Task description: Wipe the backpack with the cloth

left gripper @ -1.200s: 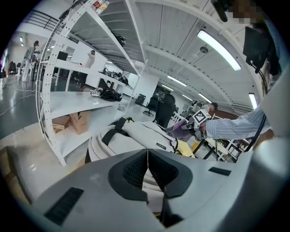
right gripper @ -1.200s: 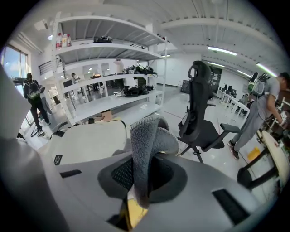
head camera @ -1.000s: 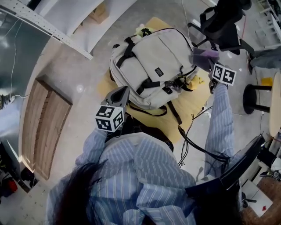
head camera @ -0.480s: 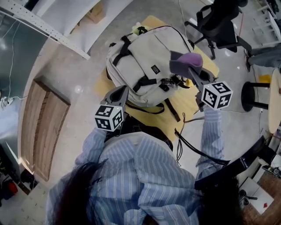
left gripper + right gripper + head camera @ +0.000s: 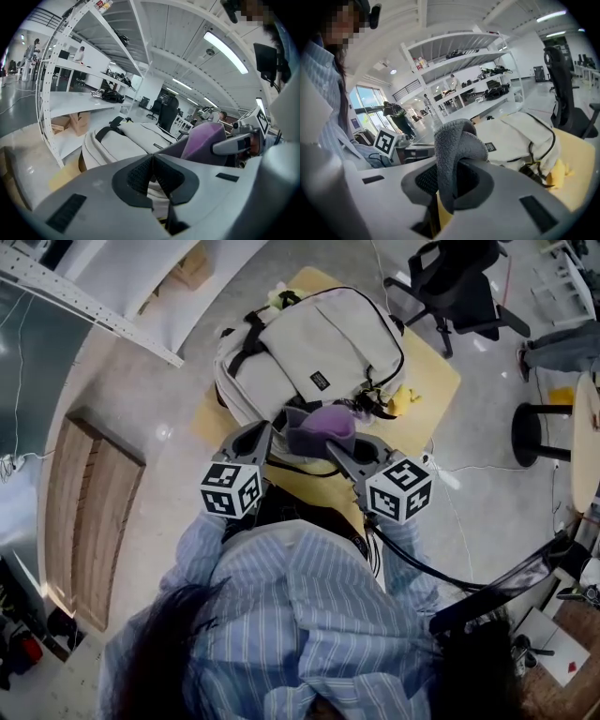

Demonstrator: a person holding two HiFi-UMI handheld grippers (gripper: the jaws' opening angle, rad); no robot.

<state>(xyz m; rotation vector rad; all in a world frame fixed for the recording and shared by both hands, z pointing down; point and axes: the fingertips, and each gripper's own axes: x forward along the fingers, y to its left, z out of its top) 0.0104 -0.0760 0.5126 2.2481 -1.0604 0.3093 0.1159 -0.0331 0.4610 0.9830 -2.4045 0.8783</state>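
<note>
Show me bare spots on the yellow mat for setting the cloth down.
The yellow mat is bare right of the backpack, toward the office chair; a smaller patch shows at its left corner. The near edge is crowded: straps, and the right tool holding the cloth.

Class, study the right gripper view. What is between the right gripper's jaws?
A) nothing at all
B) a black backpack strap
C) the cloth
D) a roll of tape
C: in the right gripper view, the right gripper has its jaws closed on the folded grey cloth, which sticks up from between them.
</note>
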